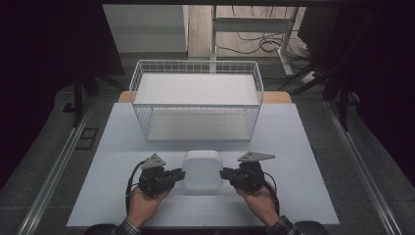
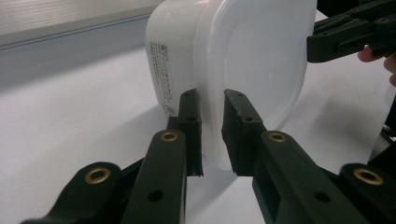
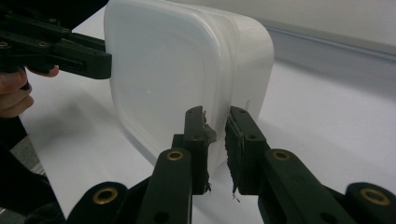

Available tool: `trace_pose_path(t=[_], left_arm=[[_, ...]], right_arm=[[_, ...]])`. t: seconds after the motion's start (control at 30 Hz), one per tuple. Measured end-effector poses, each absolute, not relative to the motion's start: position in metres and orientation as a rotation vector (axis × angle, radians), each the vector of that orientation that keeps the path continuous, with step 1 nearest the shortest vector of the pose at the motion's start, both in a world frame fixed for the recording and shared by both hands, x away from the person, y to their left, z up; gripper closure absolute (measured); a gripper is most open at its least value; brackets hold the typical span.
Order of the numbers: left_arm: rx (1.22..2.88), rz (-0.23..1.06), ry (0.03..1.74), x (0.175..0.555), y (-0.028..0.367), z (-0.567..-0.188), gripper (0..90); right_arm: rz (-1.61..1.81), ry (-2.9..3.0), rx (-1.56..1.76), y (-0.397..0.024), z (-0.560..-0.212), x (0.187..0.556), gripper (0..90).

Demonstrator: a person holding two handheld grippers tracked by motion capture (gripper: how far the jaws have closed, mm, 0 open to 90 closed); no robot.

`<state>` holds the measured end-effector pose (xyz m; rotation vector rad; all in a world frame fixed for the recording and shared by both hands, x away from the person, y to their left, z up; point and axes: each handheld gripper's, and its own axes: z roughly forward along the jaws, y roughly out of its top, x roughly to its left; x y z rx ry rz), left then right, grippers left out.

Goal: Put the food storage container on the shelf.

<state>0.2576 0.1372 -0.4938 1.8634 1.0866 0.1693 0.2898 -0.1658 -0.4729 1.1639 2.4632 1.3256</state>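
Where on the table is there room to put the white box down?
The mat is bare left of the left gripper and right of the right gripper, out to its edges. A bare strip runs between the box and the wire basket. The basket's floor looks bare too. It is crowded only in the middle, where both grippers pinch the box's rim.

table (image 1: 293, 196) | white wire basket (image 1: 147, 88) | white plastic container (image 1: 202, 169)

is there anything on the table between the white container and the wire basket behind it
Nothing visible. The white container, clamped at its rim from both sides by the left hand-held gripper and right hand-held gripper, sits just in front of the wire basket, with bare table between them. The basket's near wall would have to be cleared.
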Motion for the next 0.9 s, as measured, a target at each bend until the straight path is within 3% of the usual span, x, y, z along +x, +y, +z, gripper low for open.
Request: trace_pose_path(t=[0.37, 0.9], left_arm=[[1.85, 0.236, 1.063, 0.277, 0.138, -0.48, 78.2], [1.8, 0.261, 1.092, 0.335, 0.148, -0.474, 78.1]], right_arm=[[1.334, 2.423, 1.111, -0.163, -0.464, 0.308, 77.2], [1.35, 2.358, 1.121, -0.149, -0.456, 0.366, 76.9]])
